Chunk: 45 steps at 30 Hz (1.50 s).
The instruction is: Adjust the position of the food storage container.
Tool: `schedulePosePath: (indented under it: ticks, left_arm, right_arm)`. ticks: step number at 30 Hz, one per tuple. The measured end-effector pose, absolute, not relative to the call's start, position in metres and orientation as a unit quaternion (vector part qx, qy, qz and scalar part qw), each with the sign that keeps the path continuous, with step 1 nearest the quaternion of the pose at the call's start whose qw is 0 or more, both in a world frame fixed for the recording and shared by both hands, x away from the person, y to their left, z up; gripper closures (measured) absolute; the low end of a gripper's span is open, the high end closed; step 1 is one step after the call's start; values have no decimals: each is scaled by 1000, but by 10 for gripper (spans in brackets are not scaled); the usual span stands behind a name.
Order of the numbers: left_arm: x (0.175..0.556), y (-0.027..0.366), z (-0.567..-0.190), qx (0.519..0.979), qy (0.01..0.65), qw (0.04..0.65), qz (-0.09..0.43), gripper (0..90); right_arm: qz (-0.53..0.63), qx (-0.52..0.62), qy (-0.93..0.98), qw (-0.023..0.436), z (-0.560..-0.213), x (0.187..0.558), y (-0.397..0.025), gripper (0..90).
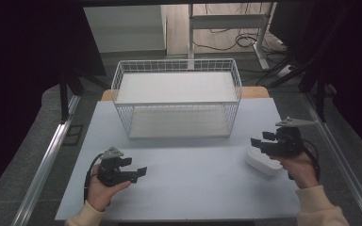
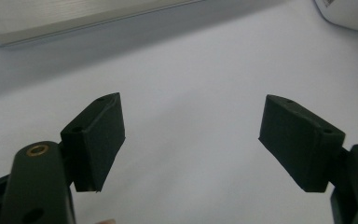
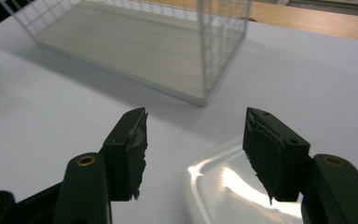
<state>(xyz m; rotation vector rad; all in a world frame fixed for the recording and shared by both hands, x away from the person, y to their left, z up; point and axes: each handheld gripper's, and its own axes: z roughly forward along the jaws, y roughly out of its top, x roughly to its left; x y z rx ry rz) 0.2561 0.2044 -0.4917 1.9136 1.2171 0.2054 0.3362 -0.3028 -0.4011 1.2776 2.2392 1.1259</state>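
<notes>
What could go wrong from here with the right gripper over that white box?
1. The right gripper hangs open above the white box, whose glossy, rounded top may let the jaws slip when they close.
2. The box sits near the table's right edge, so a nudge could push it off.
3. The wire rack is close ahead; a lift toward it could clip the wires.

Grey floor [image 1: 37, 127]; dark curtains [image 1: 23, 56]

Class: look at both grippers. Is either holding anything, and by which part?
Nothing is held. The left gripper is open over bare table; the right gripper is open above the white container.
</notes>
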Motion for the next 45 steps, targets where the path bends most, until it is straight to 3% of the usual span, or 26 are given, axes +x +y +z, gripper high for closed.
schedulePosePath:
  ticks: [12,28,45]
  left_arm:
    - [256,203,-492,764,483,418,84,221]
    - [256,203,-494,765,485,417,74,217]
    - [256,201,-495,766,484,417,73,217]
  right_arm:
    - [353,500,772,174,-398,365,-347,495]
    - [258,556,775,156,-430,401,-389,890]
    - [202,539,807,129,-446,388,-384,896]
